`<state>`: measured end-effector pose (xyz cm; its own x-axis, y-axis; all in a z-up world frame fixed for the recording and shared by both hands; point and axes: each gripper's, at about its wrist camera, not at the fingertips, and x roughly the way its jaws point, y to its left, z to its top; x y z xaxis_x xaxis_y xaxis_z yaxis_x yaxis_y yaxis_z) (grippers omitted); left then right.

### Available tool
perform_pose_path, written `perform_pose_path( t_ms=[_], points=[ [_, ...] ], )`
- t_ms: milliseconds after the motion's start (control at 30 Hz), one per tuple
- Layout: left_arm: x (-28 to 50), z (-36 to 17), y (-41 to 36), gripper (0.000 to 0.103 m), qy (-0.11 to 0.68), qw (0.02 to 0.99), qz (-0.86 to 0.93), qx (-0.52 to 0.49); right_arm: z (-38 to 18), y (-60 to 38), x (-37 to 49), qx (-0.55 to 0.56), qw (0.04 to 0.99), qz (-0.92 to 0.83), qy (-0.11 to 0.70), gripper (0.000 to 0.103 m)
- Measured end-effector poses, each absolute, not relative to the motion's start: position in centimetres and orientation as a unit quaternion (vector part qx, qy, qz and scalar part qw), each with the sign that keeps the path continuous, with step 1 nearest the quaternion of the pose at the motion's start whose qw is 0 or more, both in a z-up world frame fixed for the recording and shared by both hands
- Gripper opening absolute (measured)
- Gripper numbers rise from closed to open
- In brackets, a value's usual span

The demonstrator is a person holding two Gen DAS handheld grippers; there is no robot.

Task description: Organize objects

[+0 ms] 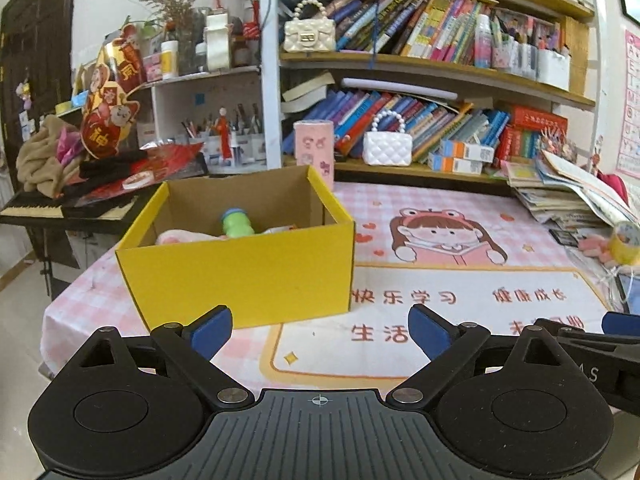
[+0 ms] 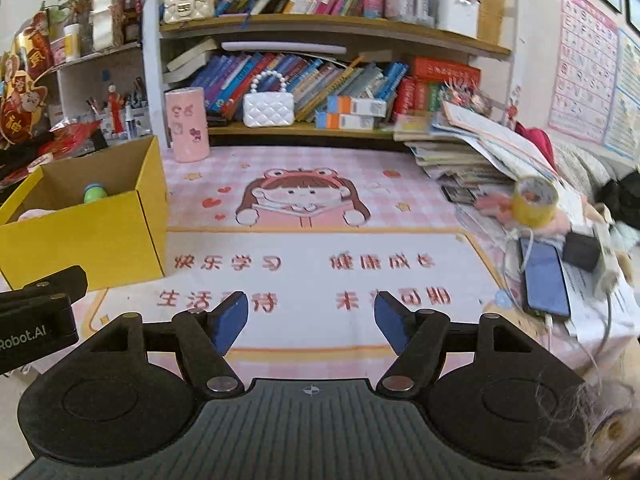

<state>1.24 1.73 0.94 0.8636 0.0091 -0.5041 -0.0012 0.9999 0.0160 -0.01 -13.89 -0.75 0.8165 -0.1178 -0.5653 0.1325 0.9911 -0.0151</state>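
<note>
A yellow cardboard box [image 1: 240, 276] stands open-topped on the left part of the pink cartoon table mat [image 1: 440, 308]. Inside it lie a green bottle with a blue cap [image 1: 235, 222] and something pink [image 1: 176, 237]. My left gripper [image 1: 320, 332] hovers just in front of the box with its blue pads wide apart and nothing between them. In the right wrist view the box [image 2: 100, 236] is at the left, the green bottle [image 2: 95, 193] showing inside. My right gripper [image 2: 311, 320] is open over the mat's red lettering, holding nothing.
A pink cylinder [image 2: 187, 124] stands behind the box. A roll of yellow tape [image 2: 535, 200], a phone [image 2: 546, 280], cables and a stack of books [image 2: 472, 152] crowd the table's right side. Bookshelves with two small handbags [image 1: 387, 148] line the back. A keyboard [image 1: 60, 210] sits left.
</note>
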Motion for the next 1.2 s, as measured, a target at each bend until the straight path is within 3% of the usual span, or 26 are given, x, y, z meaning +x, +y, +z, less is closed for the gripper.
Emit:
perform_pose_path(
  t_ms=[500, 833, 1200],
  points=[
    [0.9, 0.1, 0.7, 0.097, 0.271, 0.962, -0.018, 0.030, -1.4, -14.8, -1.1, 0.033, 0.945, -0.113, 0.307, 0.074],
    [1.0, 0.2, 0.3, 0.101, 0.275, 0.961, -0.014, 0.040, -1.1, -14.4, -1.4, 0.028, 0.948, -0.107, 0.297, 0.088],
    [0.8, 0.0, 0.4, 0.103, 0.282, 0.959, -0.001, 0.035, -1.3, -14.2, -1.5, 0.017, 0.947, -0.109, 0.301, 0.092]
  ],
)
